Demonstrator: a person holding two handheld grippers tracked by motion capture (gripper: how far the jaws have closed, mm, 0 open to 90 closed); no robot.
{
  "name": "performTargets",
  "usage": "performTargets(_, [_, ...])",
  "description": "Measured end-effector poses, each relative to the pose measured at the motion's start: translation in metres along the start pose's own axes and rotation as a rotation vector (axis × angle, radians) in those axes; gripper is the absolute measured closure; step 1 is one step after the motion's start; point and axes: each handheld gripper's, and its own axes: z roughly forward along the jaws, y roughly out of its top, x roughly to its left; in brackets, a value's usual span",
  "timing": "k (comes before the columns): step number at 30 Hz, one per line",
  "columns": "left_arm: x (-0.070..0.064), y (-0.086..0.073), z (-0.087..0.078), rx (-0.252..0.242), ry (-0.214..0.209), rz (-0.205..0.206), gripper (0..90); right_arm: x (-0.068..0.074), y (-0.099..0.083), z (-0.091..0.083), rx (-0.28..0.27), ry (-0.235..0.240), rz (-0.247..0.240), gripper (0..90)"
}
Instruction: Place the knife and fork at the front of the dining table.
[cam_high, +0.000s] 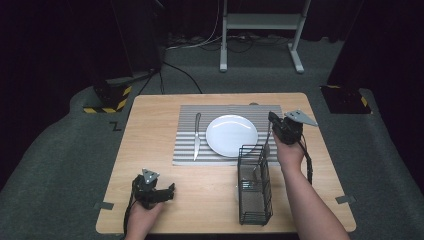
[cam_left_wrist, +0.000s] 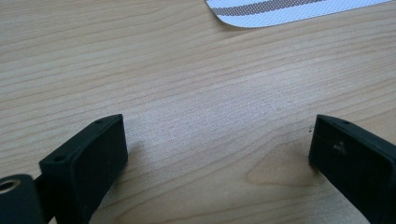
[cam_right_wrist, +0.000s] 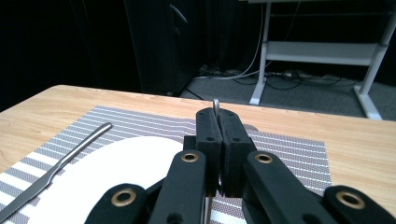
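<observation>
Cutlery piece (cam_right_wrist: 216, 105), a thin metal handle, sits pinched in your right tool (cam_high: 274, 131), lifted above the wire caddy (cam_high: 254, 185) beside the plate (cam_high: 232, 135). Next, lay it on the striped mat (cam_high: 220, 111) right of the plate. Your left tool (cam_high: 169, 190) rests spread on the tabletop (cam_high: 150, 130).

Thin metal utensil (cam_right_wrist: 216, 104) hanging pinched upright, slim handle tip poking above, rest dangling over far end of black wire basket (cam_high: 254, 186) on bench.

The wooden table (cam_high: 150, 130) bears a striped mat (cam_high: 187, 150) toward its far edge and a wire basket (cam_high: 254, 187) near its front edge.
</observation>
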Motion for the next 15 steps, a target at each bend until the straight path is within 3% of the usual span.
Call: performTargets(15, [-0.001,-0.001,-0.001,-0.002,0.005,-0.001,4.9,-0.019,-0.005,0.040,0.041,0.006,0.063,87.7])
